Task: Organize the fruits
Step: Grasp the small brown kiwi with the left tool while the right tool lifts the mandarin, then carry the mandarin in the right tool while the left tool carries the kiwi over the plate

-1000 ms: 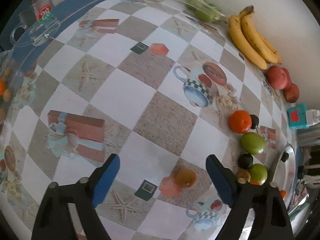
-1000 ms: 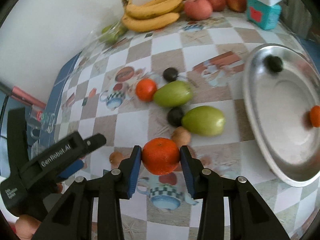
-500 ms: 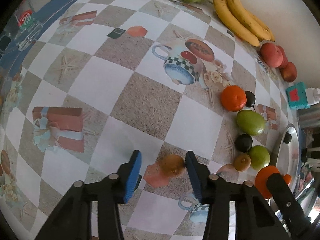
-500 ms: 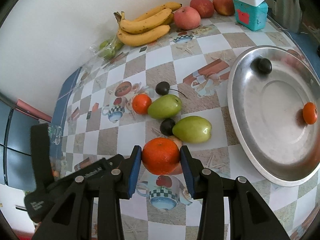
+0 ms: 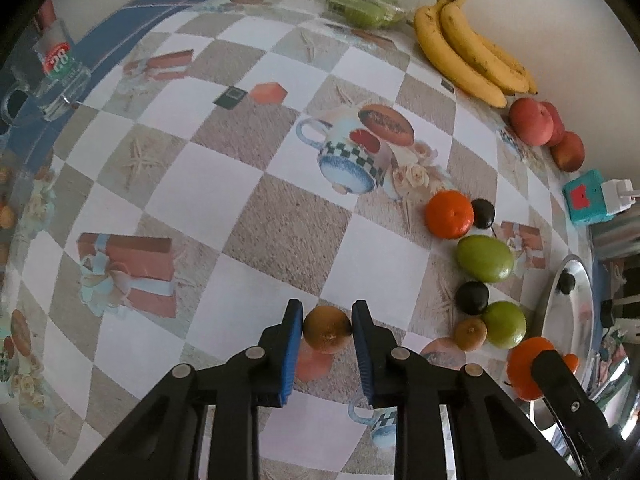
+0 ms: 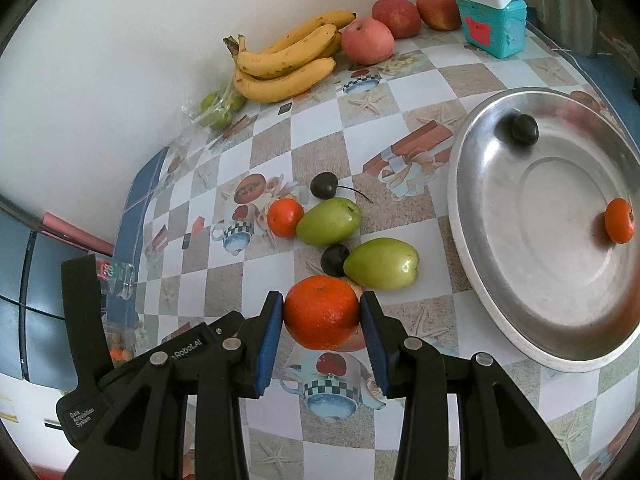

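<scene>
My left gripper (image 5: 327, 330) is shut on a small brown round fruit (image 5: 327, 334) just above the checked tablecloth. My right gripper (image 6: 321, 312) is shut on a large orange (image 6: 321, 311), held above the cloth; the same orange (image 5: 524, 366) shows at the lower right of the left wrist view. A silver tray (image 6: 472, 240) lies to the right, holding a dark plum (image 6: 520, 129) and a small orange fruit (image 6: 619, 221). On the cloth lie another orange (image 6: 285, 218), two green fruits (image 6: 329, 221) (image 6: 382, 263) and two dark plums (image 6: 324, 185) (image 6: 334, 259).
Against the wall lie bananas (image 6: 286, 65), red apples (image 6: 367, 40), a bag of green fruit (image 6: 218, 110) and a teal box with a white plug block (image 6: 494, 26). A glass mug (image 5: 54, 76) stands at the far left. A second brown fruit (image 5: 472, 334) sits by the green ones.
The left gripper's jaws have gone from wide apart to clamped on the brown fruit. The right gripper has kept its hold on the orange and risen slightly.
</scene>
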